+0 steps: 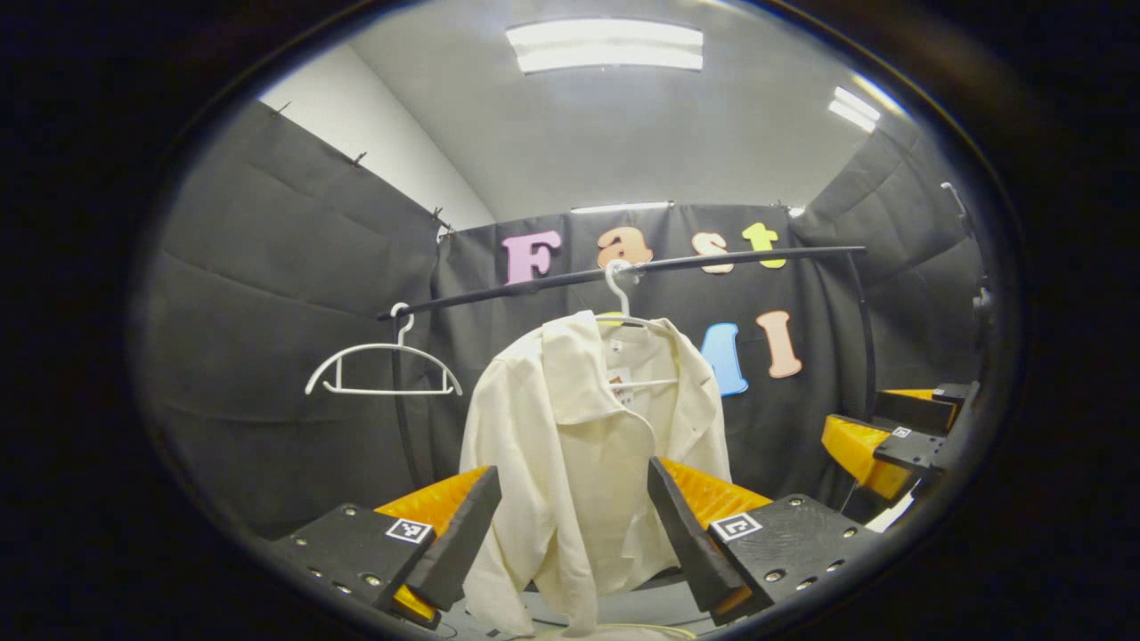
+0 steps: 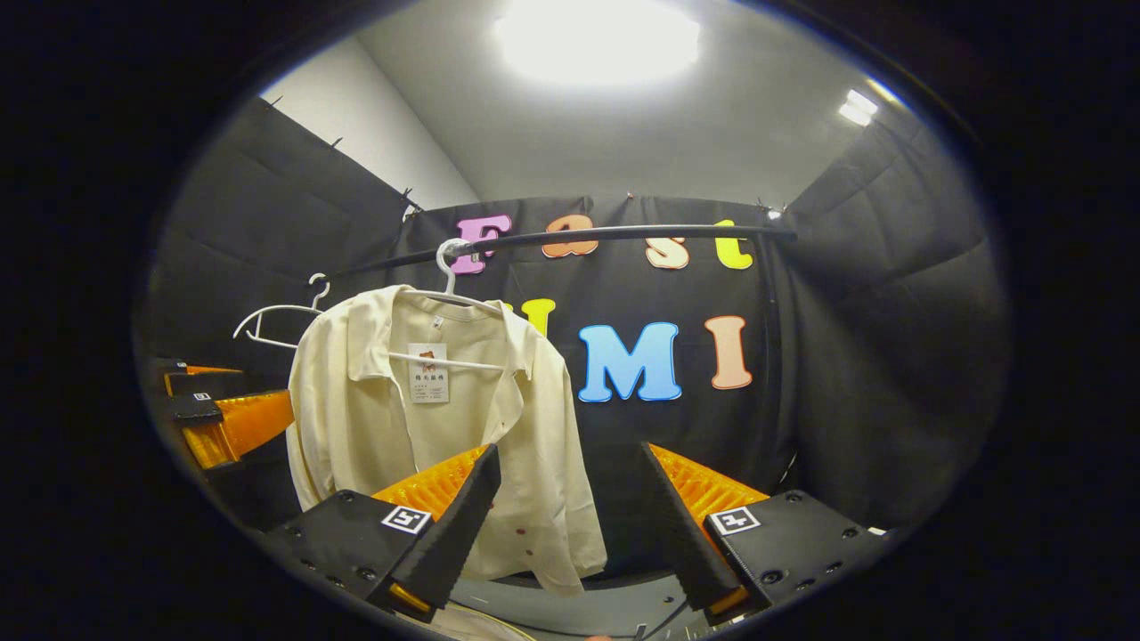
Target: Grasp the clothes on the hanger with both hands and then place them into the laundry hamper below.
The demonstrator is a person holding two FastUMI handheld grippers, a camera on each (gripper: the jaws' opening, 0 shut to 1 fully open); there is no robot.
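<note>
A: Shirt [image 1: 579,445], cream, hanging on white hanger [image 1: 623,303] from black rail [image 1: 623,271], dead ahead in left gripper view. Second hanger [image 1: 383,369] bare, further left on same rail.

B: Jaws?

A: Left gripper [image 1: 574,521] spread wide, gripping nothing, shirt seen between fingers but not touched. Right gripper [image 2: 570,512] likewise wide apart, holding nothing; shirt [image 2: 427,418] off to left of its fingers.

B: Hamper?

A: Cannot tell. Other gripper [image 1: 891,441] visible at right edge of left gripper view.
</note>
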